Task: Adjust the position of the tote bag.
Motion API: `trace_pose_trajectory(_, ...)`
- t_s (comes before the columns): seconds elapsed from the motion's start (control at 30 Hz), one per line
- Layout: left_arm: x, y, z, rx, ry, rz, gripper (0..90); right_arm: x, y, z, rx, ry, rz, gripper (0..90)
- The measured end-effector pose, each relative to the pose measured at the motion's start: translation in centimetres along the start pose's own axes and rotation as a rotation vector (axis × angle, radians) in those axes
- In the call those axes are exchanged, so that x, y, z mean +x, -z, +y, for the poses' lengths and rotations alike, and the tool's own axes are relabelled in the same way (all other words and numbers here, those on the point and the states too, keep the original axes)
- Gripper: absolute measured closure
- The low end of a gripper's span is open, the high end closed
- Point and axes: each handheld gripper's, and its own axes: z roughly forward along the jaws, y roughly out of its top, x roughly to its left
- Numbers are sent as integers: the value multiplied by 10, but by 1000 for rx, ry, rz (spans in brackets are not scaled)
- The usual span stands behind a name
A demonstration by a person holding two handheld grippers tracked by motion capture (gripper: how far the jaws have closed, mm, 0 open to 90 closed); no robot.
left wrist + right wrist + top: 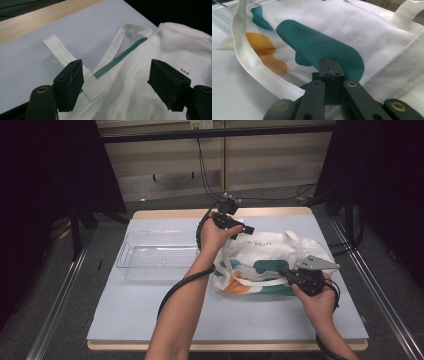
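Bag: white canvas tote bag (267, 262) with teal and orange shapes lies on the bench (150, 315), right of a clear plastic tray (160, 255).
Right tool (295, 277): jaws pressed together, seemingly pinching the bag's near fabric, likely to anchor it.
Left tool (115, 82): jaws wide apart, holding nothing, poised over the far rim beside a white handle strap (65, 53), probably to seize it.

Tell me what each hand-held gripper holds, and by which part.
The right hand-held gripper pinches the tote bag at its near edge. The left hand-held gripper stands open above the bag and holds nothing.
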Motion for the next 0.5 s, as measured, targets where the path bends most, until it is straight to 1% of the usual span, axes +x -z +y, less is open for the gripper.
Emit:
trace_pose_trajectory(0.07,2,-3,-1,17,8,7,278,0,0,-1,-4,-2,0,900)
trace_pose_trajectory(0.1,2,-3,-1,17,8,7,278,0,0,-1,-4,-2,0,900)
trace_pose_trajectory(0.17,2,-5,-2,12,30,-14,291,0,-1,-1,-7,-8,1,900)
trace_pose_trajectory(0.2,1,-6,-3,15,40,-18,291,0,-1,-1,-7,-8,1,900)
trace_pose_trajectory(0.23,1,-7,-3,32,41,-31,329,0,-1,-1,-5,-9,1,900)
trace_pose_trajectory(0.27,2,-9,-4,35,40,-49,331,0,-1,-1,-5,-8,0,900)
trace_pose_trajectory(0.3,1,-9,-4,42,37,-51,331,0,-1,-1,-5,-8,0,900)
trace_pose_trajectory(0.33,0,-11,-5,51,31,-55,349,0,-1,0,-4,-6,-2,900)
trace_pose_trajectory(0.37,-1,-12,-5,63,22,-54,395,1,-1,-1,-1,-8,-1,900)
trace_pose_trajectory(0.43,-2,-11,-5,85,15,-57,408,1,-1,-1,0,-8,-1,900)
trace_pose_trajectory(0.47,-3,-10,-5,85,16,-62,490,0,-1,-1,1,-7,-3,900)
trace_pose_trajectory(0.5,-3,-9,-5,92,24,-62,490,0,-1,-1,1,-7,-3,900)
